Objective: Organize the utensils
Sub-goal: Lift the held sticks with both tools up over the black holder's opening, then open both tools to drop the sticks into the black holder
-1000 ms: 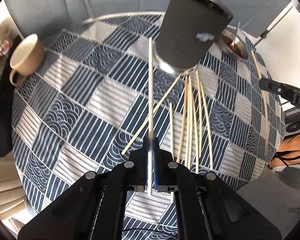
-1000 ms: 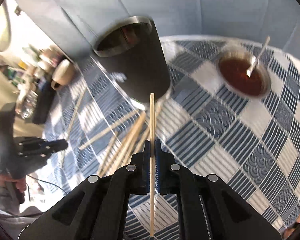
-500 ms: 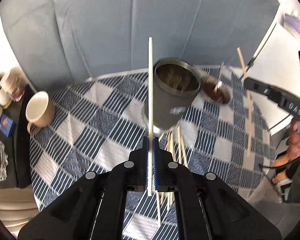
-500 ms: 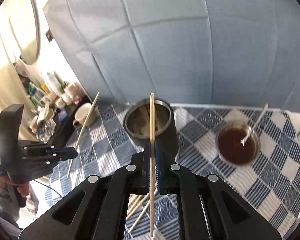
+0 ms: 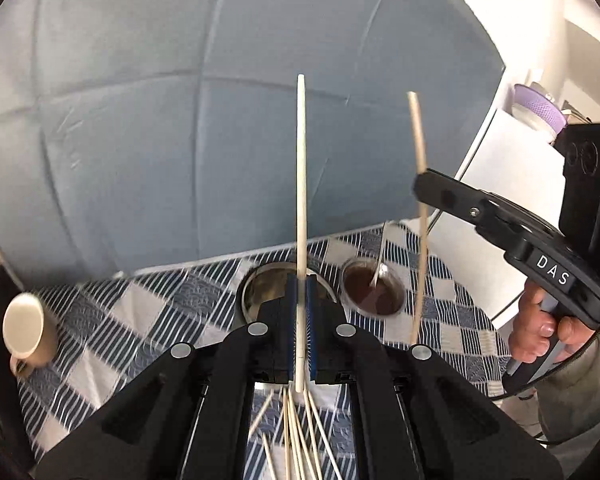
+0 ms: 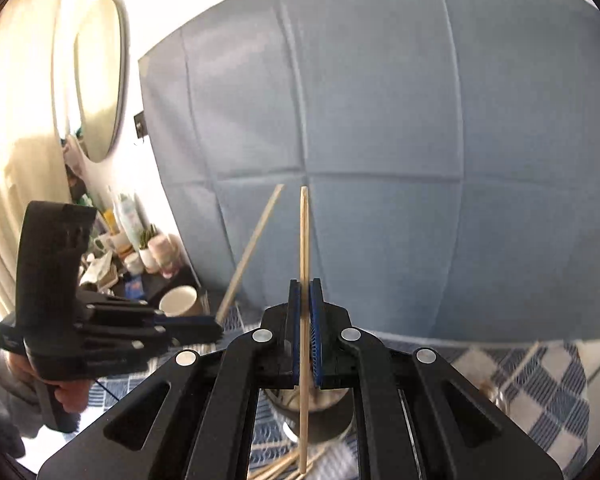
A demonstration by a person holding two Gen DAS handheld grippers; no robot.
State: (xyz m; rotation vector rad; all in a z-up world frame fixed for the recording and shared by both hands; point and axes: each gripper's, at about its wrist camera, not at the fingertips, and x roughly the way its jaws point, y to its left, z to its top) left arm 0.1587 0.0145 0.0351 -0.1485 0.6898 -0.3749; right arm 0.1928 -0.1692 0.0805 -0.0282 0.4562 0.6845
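My left gripper [image 5: 300, 280] is shut on a pale wooden chopstick [image 5: 301, 168] that stands upright, above the dark metal holder cup [image 5: 260, 288]. My right gripper [image 6: 305, 286] is shut on another chopstick [image 6: 304, 240], also upright, with the cup [image 6: 320, 416] just below its fingers. The right gripper also shows in the left wrist view [image 5: 424, 190] with its chopstick [image 5: 418, 148]; the left gripper shows in the right wrist view [image 6: 216, 326]. Several loose chopsticks [image 5: 296, 436] lie on the checked blue cloth [image 5: 148, 320].
A glass bowl of brown liquid with a spoon [image 5: 374, 290] sits right of the cup. A beige mug [image 5: 26, 328] lies at the table's left edge. A grey-blue padded wall [image 5: 180, 120] stands behind. A side shelf with bottles [image 6: 132, 248] is at the left.
Both grippers have lifted and tilted upward with their chopsticks, so the views now face the wall. The cup has dropped low in both views and the right gripper has come closer.
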